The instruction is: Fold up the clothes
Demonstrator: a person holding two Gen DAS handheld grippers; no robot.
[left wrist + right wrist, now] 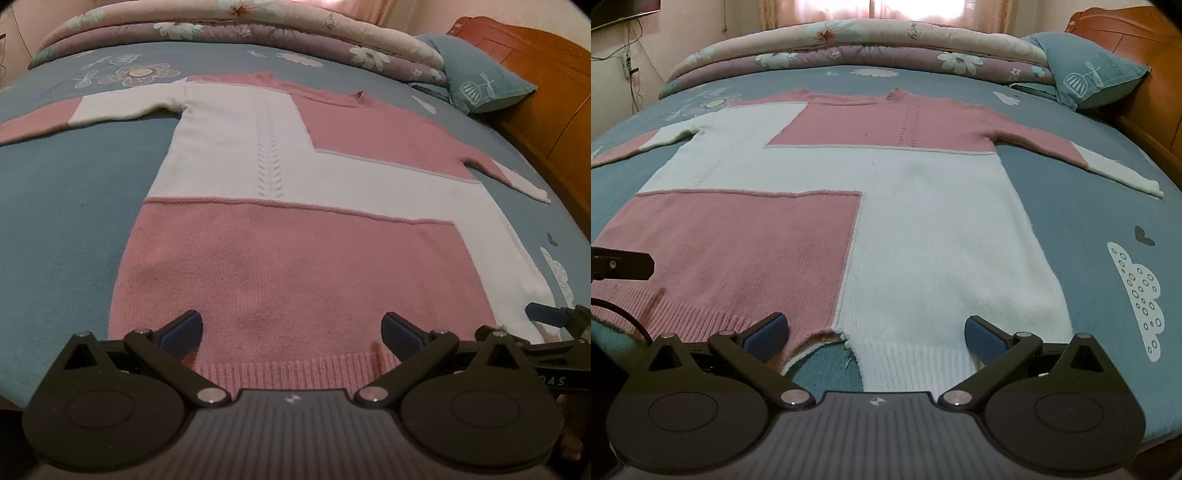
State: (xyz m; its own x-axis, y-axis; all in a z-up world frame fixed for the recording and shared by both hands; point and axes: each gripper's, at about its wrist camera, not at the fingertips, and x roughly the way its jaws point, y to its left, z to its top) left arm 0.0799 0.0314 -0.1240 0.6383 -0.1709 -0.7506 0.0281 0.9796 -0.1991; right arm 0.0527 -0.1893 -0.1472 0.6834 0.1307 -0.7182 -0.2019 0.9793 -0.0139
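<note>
Fold start | pink-and-white colour-block knit sweater (295,221) flat on blue patterned bed (66,206), hem just ahead of both claws | left claw (293,328), right claw (875,332) released, empty | we should pinch both hem layers evenly, lift together.

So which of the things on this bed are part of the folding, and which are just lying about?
For the job:
- pink and white sweater, spread flat
- left gripper, open at its hem
- right gripper, open at its hem

Just lying about:
- rolled floral quilt
- blue pillow
- blue bedsheet
</note>
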